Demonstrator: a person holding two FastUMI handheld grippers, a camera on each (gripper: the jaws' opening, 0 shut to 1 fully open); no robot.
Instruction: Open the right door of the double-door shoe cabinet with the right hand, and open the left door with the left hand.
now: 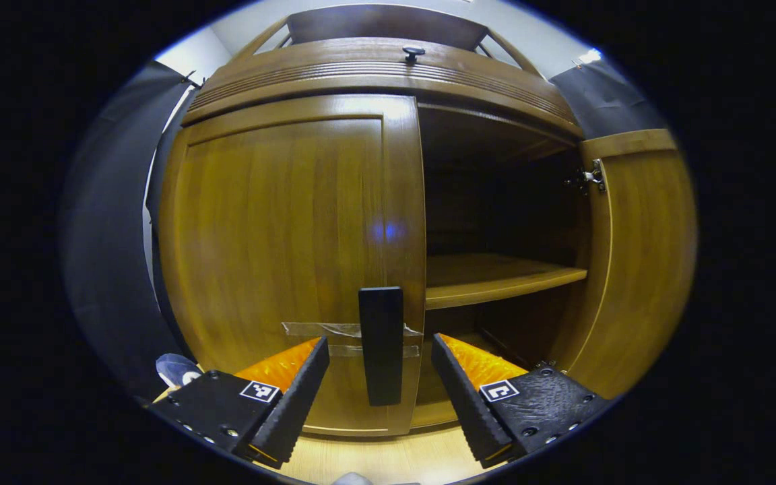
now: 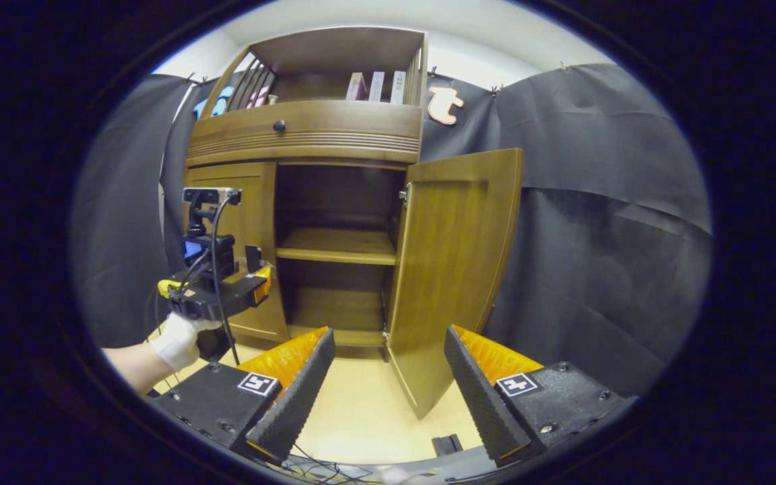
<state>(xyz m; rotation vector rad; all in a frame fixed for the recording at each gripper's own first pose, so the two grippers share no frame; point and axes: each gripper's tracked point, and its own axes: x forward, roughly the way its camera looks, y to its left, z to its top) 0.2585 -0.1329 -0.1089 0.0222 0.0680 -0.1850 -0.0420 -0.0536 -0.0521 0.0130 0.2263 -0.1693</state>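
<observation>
In the left gripper view, the left gripper (image 1: 380,387) is spread wide at the bottom centre, holding nothing, its ridged fingers (image 1: 297,397) flanking the left door's dark, upright bar handle (image 1: 381,345). The left door (image 1: 280,256), glossy brown wood, fills the centre left and is closed. To its right the cabinet interior gapes, with a flat shelf (image 1: 496,277) across it and the right door (image 1: 637,263) swung out at the right edge.

In the right gripper view, the right gripper (image 2: 388,387) is also wide and empty, over pale floor (image 2: 361,404). The right door (image 2: 455,269) stands upright at centre, edge toward the camera. At centre left, a gloved hand (image 2: 182,340) holds the left gripper (image 2: 253,283) near the closed left door (image 2: 243,249).
</observation>
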